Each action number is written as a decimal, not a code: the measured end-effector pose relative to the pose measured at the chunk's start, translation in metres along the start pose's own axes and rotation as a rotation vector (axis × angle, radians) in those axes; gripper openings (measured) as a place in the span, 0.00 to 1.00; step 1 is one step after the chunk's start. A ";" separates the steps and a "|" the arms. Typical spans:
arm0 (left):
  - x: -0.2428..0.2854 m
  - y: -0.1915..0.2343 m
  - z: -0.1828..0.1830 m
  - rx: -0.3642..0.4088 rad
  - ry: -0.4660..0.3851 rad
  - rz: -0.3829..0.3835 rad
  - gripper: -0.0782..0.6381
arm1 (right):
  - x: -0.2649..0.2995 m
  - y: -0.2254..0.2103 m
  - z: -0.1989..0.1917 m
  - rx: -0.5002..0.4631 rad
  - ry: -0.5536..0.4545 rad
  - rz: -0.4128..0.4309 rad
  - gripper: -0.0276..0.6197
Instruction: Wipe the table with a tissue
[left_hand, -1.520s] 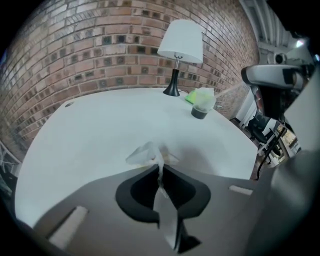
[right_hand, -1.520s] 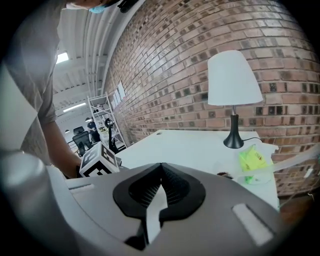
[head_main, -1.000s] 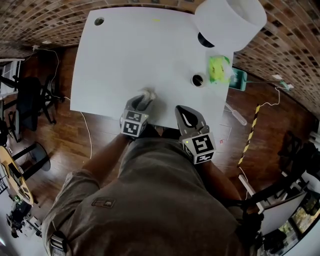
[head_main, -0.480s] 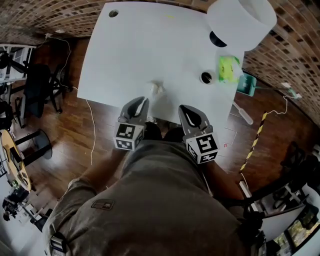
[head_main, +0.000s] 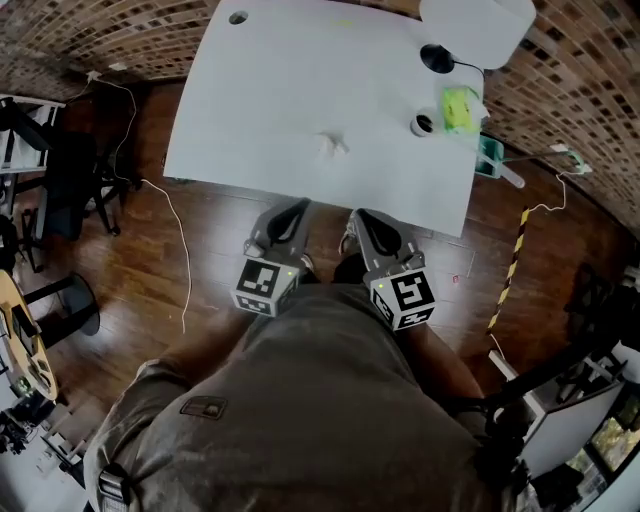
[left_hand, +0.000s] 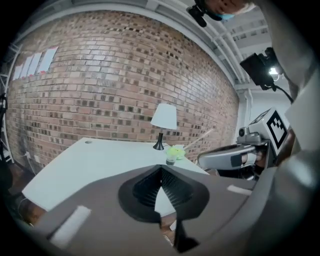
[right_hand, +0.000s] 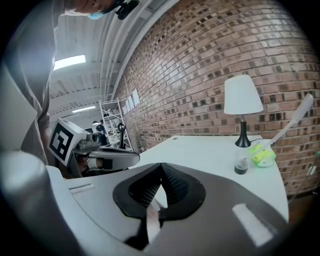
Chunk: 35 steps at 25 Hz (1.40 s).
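At the far left, a dark chair stands on the wooden floor, and a thin white cable trails across the boards beside it. The white table fills the middle and runs back to the brick wall.

The tissue lies crumpled on the table top, near the near edge and a little left of centre. Neither gripper touches it.

The left gripper is held off the near edge of the table, over the floor and just nearer than the tissue. Its jaws have just been closing; the tips now meet and nothing is between them.

Just to its right, the right gripper also hangs short of the table edge. Its jaws are pressed together and empty.

Further right on the table, toward the far corner, a small jar stands beside a bright green thing. A lamp with a white shade stands behind them.
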<state>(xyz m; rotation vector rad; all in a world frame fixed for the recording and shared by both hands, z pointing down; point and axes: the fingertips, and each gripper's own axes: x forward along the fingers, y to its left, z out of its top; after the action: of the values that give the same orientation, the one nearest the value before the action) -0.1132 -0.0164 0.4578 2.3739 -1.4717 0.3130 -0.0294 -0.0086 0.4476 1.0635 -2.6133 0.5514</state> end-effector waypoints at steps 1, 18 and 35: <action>-0.010 -0.002 0.000 -0.001 -0.012 -0.009 0.11 | -0.005 0.011 0.000 -0.005 -0.012 -0.010 0.06; -0.113 -0.033 0.014 -0.003 -0.140 -0.049 0.11 | -0.070 0.112 0.006 -0.081 -0.108 -0.043 0.06; -0.109 -0.073 0.013 -0.027 -0.161 -0.007 0.11 | -0.110 0.092 0.015 -0.105 -0.167 -0.025 0.06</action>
<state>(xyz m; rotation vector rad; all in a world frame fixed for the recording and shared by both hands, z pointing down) -0.0957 0.0986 0.3958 2.4317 -1.5259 0.1012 -0.0195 0.1123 0.3698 1.1516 -2.7327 0.3286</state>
